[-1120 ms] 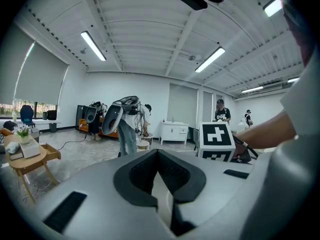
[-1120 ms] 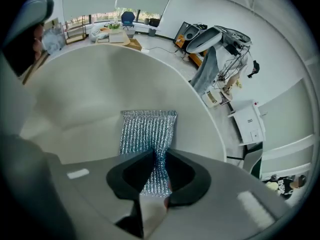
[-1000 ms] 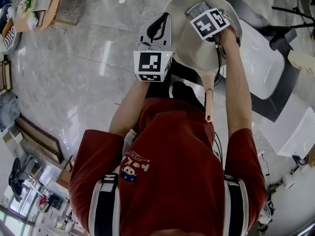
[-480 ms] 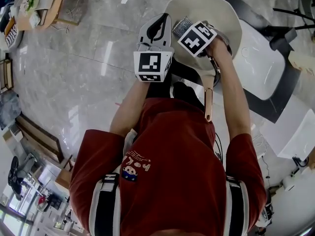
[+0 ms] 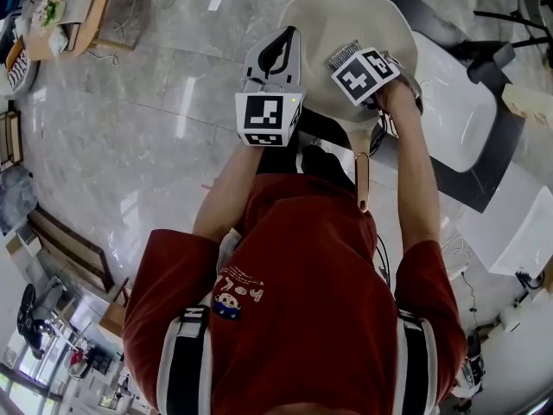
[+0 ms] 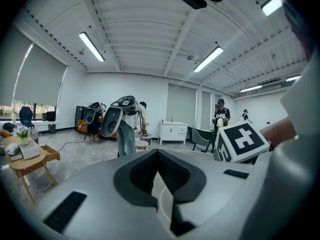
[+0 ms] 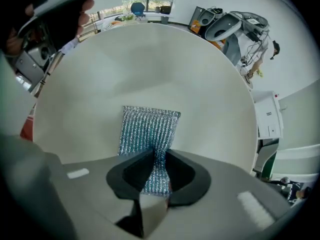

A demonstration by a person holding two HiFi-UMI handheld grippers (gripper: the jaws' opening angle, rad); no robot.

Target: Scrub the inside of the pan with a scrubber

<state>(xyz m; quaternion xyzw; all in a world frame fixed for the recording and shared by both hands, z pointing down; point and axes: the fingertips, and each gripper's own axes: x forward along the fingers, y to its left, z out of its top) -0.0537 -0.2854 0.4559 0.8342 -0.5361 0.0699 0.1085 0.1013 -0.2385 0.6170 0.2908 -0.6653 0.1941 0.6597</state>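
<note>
Right gripper view: your right tongs (image 7: 157,156) are clenched on the scrubber (image 7: 150,129), a silver mesh pad. Its free end lies flat on the pale inside of the pan (image 7: 200,74), near centre and a bit toward 6 o'clock. So contact is made and, in my judgement, the scrubbing step is in hand.

Left gripper view: your left tongs (image 6: 157,154) have jaws closed together w/ a thin pale edge between them. I take it for the pan's rim, but this is not fully sure. In head view they sit at approx. 9 o'clock of the pan, w/ the handle (image 5: 363,175) pointing to 6 o'clock, toward you.

Progress: the inside looks clean and even, w/ no dirt, foam or scrub marks visible, so pics can't show how much is done. The mesh covers only a small patch. The wall at 12, 3 and 9 o'clock probably still needs passes.
</note>
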